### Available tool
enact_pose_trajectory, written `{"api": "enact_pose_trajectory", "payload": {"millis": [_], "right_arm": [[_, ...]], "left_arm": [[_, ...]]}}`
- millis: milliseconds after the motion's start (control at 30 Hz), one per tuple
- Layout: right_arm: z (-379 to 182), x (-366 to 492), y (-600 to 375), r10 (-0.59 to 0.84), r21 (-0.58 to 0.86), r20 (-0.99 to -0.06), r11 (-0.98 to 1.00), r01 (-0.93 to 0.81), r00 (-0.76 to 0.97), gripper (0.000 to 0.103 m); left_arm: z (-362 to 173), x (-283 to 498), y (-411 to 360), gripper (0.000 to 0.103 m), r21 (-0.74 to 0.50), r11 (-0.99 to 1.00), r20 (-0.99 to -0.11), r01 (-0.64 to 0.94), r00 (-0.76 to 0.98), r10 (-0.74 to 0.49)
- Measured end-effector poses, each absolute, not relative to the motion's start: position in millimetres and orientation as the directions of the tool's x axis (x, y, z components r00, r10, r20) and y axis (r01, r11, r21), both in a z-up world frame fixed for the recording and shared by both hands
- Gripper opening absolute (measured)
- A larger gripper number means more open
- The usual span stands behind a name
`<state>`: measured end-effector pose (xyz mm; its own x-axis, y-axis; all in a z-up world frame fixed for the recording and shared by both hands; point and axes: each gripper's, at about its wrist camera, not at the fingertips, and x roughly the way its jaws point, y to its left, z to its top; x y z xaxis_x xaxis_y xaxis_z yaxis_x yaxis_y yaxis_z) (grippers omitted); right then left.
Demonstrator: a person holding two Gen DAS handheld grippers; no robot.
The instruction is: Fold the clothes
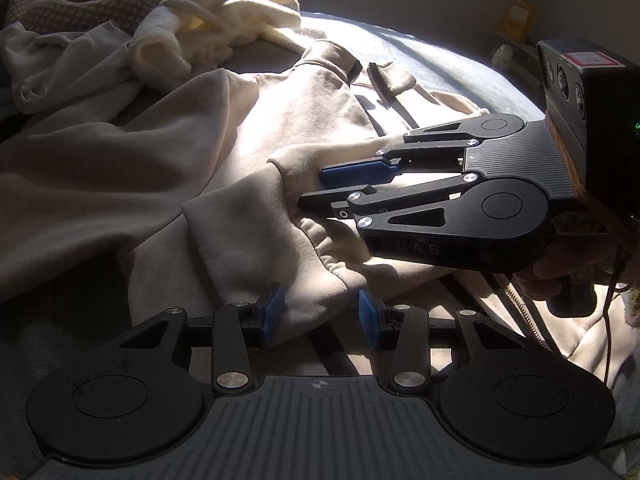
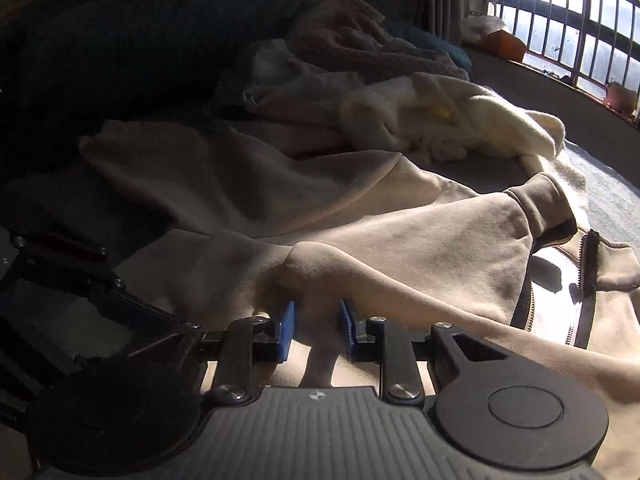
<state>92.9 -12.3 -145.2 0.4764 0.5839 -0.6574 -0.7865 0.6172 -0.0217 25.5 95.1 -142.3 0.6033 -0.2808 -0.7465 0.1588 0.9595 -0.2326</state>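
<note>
Left gripper (image 1: 320,316) agape around beige jacket (image 1: 160,184) hem; right gripper (image 2: 316,322) likewise.

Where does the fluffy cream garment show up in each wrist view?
Left wrist: cream garment top, left of centre, beyond the beige hoodie.
Right wrist: cream garment upper right, below the window.
Shared landmark: the hoodie's ribbed cuff, just in front of the garment.

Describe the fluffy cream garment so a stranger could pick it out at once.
Start at the big beige zip hoodie spread across the bed. Look past it toward the barred window: the fluffy cream garment lies there in a crumpled heap. It is the palest, fuzziest piece, sunlit, with no zip, unlike the smooth beige clothes beside it.
</note>
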Motion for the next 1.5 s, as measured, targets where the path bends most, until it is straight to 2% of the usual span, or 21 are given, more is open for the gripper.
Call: {"api": "enact_pose_trajectory", "payload": {"millis": [67,167,300,400,533,600,700,900,1033,1133,1200,1233,1300,1367,1500], "right_arm": [[-134.2,90.6,-14.9,0.607,-0.001,-0.632,0.62,-0.784,0.481,0.027],[-125.0,89.5,-19.9,0.626,0.037,-0.614,0.631,-0.775,0.48,0.027],[-143.7,92.8,-14.3,0.603,0.081,-0.666,0.644,-0.761,0.44,0.027],[-167.7,97.2,-9.0,0.574,0.114,-0.704,0.673,-0.731,0.418,0.028],[-167.9,100.7,-9.8,0.571,0.153,-0.71,0.696,-0.701,0.412,0.028],[-167.3,100.9,-9.9,0.565,0.151,-0.716,0.699,-0.699,0.41,0.028],[-166.5,100.4,-8.9,0.553,0.149,-0.723,0.71,-0.688,0.414,0.028],[-165.8,100.0,-8.0,0.543,0.153,-0.729,0.723,-0.673,0.417,0.028],[-165.2,99.4,-6.5,0.533,0.147,-0.734,0.729,-0.668,0.42,0.028],[-164.8,98.8,-5.1,0.528,0.14,-0.736,0.732,-0.667,0.424,0.028],[-164.9,98.6,-4.8,0.526,0.138,-0.736,0.733,-0.666,0.426,0.028],[-164.9,98.4,-4.6,0.526,0.137,-0.736,0.733,-0.666,0.427,0.028],[-164.9,98.0,-4.4,0.525,0.136,-0.735,0.733,-0.666,0.429,0.028],[-164.8,98.3,-4.5,0.526,0.138,-0.735,0.734,-0.665,0.428,0.028],[-160.6,103.8,-9.0,0.544,0.185,-0.734,0.736,-0.651,0.407,0.029]], "left_arm": [[-138.3,20.9,105.6,0.043,-0.266,0.956,-0.728,0.126,0.624,-0.285],[-133.1,13.6,123.3,0.053,-0.321,0.945,-0.695,0.068,0.661,-0.284],[-133.7,3.9,159.5,0.055,-0.411,0.91,-0.655,-0.063,0.715,-0.246],[-137.9,-0.5,188.3,0.055,-0.438,0.879,-0.665,-0.19,0.726,-0.175],[-137.1,-10.2,233.6,0.056,-0.486,0.79,-0.649,-0.373,0.76,-0.04],[-136.9,-16.5,257.5,0.065,-0.511,0.727,-0.637,-0.459,0.77,0.038],[-140.8,-24.0,289.8,0.068,-0.555,0.616,-0.633,-0.559,0.765,0.123],[-159.1,-33.4,338.2,0.075,-0.636,0.399,-0.641,-0.661,0.74,0.203],[-164.4,-24.6,351.1,0.075,-0.635,0.374,-0.638,-0.676,0.732,0.239],[-164.1,-16.0,350.7,0.069,-0.614,0.38,-0.639,-0.692,0.719,0.275],[-163.4,-11.8,348.4,0.044,-0.59,0.389,-0.641,-0.707,0.704,0.307],[-161.7,-10.3,346.1,0.039,-0.577,0.4,-0.638,-0.712,0.699,0.322],[-148.5,-8.0,334.6,0.014,-0.558,0.462,-0.601,-0.689,0.72,0.348],[-135.3,-5.6,323.0,0.007,-0.535,0.521,-0.561,-0.665,0.741,0.37],[-109.0,-0.9,299.8,0.005,-0.474,0.631,-0.475,-0.614,0.782,0.404]]}}
